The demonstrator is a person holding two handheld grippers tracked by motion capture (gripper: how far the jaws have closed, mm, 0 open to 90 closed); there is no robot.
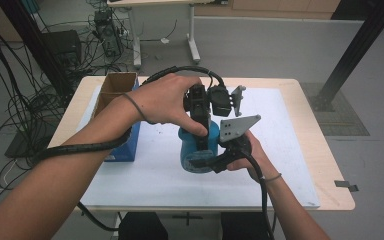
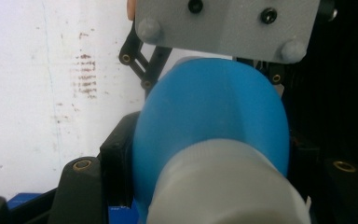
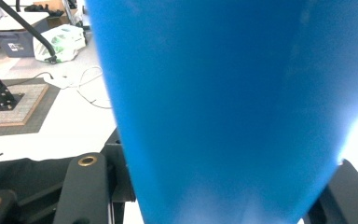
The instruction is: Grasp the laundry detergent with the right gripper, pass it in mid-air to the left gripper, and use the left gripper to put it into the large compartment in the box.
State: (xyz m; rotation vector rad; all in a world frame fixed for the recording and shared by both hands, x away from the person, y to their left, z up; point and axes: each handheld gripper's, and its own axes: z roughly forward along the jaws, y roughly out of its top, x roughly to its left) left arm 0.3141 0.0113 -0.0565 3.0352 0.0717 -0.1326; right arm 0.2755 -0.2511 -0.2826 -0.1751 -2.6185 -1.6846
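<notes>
A blue plastic bottle point(image 1: 191, 151) stands on the white mat point(image 1: 285, 150) in the middle of the table. From above, my left gripper point(image 1: 200, 136) comes down onto its top. In the left gripper view this gripper point(image 2: 214, 186) is shut on the bottle's white cap point(image 2: 223, 182), above the blue shoulder point(image 2: 209, 107). My right gripper point(image 1: 206, 162) reaches in from the right and is shut on the lower body. The blue wall point(image 3: 214, 93) sits between its jaws point(image 3: 214, 196). The grey three-cornered plate point(image 2: 228, 25) of the right gripper rises behind the bottle.
An open cardboard box point(image 1: 116, 86) stands at the mat's left edge, with a blue box point(image 1: 130, 145) in front of it. The wooden table edge point(image 1: 330, 170) borders the mat. Cables and black frame posts point(image 1: 360, 45) surround the table on the floor.
</notes>
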